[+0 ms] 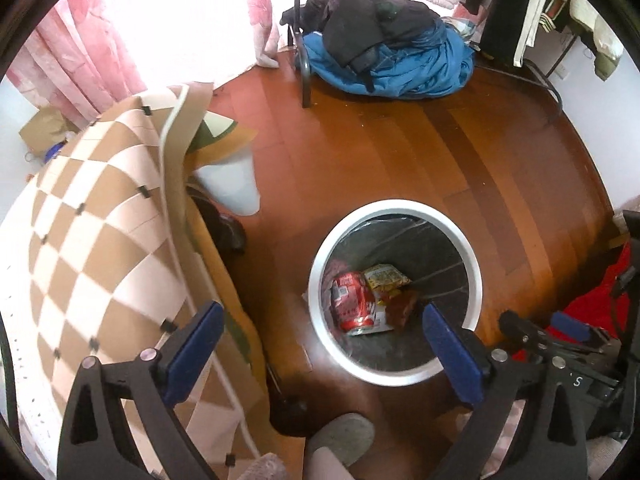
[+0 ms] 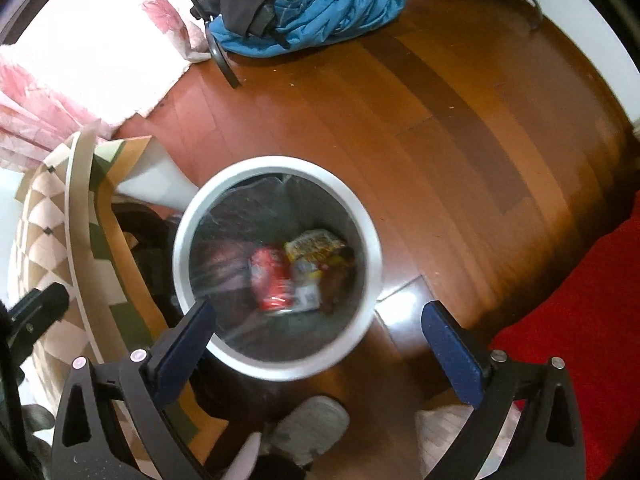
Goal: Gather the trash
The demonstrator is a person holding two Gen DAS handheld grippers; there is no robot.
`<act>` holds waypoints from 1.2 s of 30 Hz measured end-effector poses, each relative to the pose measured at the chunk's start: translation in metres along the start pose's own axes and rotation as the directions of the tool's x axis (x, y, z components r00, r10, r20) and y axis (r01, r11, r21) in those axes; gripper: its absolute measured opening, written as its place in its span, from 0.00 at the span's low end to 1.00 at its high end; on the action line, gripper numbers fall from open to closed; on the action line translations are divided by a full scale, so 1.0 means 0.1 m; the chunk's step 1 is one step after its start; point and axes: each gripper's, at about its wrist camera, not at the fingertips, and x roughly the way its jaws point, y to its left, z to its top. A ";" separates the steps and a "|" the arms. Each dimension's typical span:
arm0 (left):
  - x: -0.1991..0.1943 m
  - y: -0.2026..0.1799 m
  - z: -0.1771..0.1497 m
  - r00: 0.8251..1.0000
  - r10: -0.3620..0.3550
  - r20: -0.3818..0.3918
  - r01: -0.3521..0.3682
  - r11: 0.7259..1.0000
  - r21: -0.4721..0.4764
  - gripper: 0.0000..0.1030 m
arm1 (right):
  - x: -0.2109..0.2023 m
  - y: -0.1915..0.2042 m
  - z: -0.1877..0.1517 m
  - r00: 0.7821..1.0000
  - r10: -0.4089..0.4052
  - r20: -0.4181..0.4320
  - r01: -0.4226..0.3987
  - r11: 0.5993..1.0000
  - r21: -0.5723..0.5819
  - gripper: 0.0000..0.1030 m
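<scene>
Over the white bin (image 2: pixel 276 268) on the floor, the left gripper (image 1: pixel 324 320) and right gripper (image 2: pixel 316 320) pointed down, jaws spread wide and empty — the red can (image 2: pixel 272 280) and wrappers (image 2: pixel 314 250) lay inside.

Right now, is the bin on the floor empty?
No. The bin already holds a red can and a yellow wrapper lying at its bottom.

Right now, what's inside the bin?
In the bin: a red can, a yellow wrapper and a dark red wrapper on the black liner. Anything beneath them is hidden.
</scene>
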 end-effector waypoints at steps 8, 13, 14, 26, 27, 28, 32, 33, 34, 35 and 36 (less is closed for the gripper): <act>-0.55 0.01 -0.28 0.999 -0.014 0.047 0.014 1.000 0.006 0.99 | -0.64 0.00 -0.38 0.999 -0.010 0.036 0.010 1.000 0.004 1.00; -1.04 0.03 -0.48 0.995 -0.037 0.094 0.035 0.999 0.021 0.99 | -1.22 0.04 -0.64 0.996 0.009 0.094 -0.009 1.000 -0.001 1.00; -1.16 0.04 -0.52 0.994 -0.042 0.105 0.039 0.999 0.026 0.99 | -1.35 0.05 -0.70 0.994 0.015 0.106 -0.015 1.000 -0.006 1.00; -2.50 0.24 -0.85 0.959 -0.184 0.214 0.171 0.982 0.077 0.99 | -2.87 0.31 -1.42 0.957 0.172 0.233 -0.154 0.984 -0.090 1.00; -2.60 0.27 -0.87 0.955 -0.194 0.222 0.181 0.980 0.080 0.99 | -2.99 0.32 -1.48 0.952 0.187 0.241 -0.167 0.981 -0.100 1.00; -2.70 0.29 -0.89 0.953 -0.202 0.228 0.188 0.979 0.080 0.99 | -3.11 0.34 -1.53 0.948 0.202 0.247 -0.180 0.978 -0.108 1.00; -3.00 0.32 -0.99 0.946 -0.226 0.233 0.206 0.973 0.104 0.99 | -3.49 0.37 -1.71 0.937 0.238 0.257 -0.211 0.969 -0.128 1.00; -3.07 0.35 -1.03 0.945 -0.233 0.229 0.214 0.971 0.106 0.99 | -3.57 0.38 -1.75 0.936 0.242 0.258 -0.214 0.968 -0.131 1.00; -3.11 0.35 -1.05 0.944 -0.238 0.228 0.219 0.970 0.106 0.99 | -3.67 0.40 -1.79 0.934 0.250 0.256 -0.221 0.966 -0.136 1.00; -3.16 0.37 -1.08 0.943 -0.245 0.225 0.226 0.968 0.106 0.99 | -3.73 0.41 -1.83 0.932 0.257 0.256 -0.228 0.964 -0.138 1.00; -3.20 0.39 -1.09 0.942 -0.250 0.223 0.231 0.967 0.105 0.99 | -3.81 0.43 -1.87 0.930 0.263 0.257 -0.232 0.962 -0.145 1.00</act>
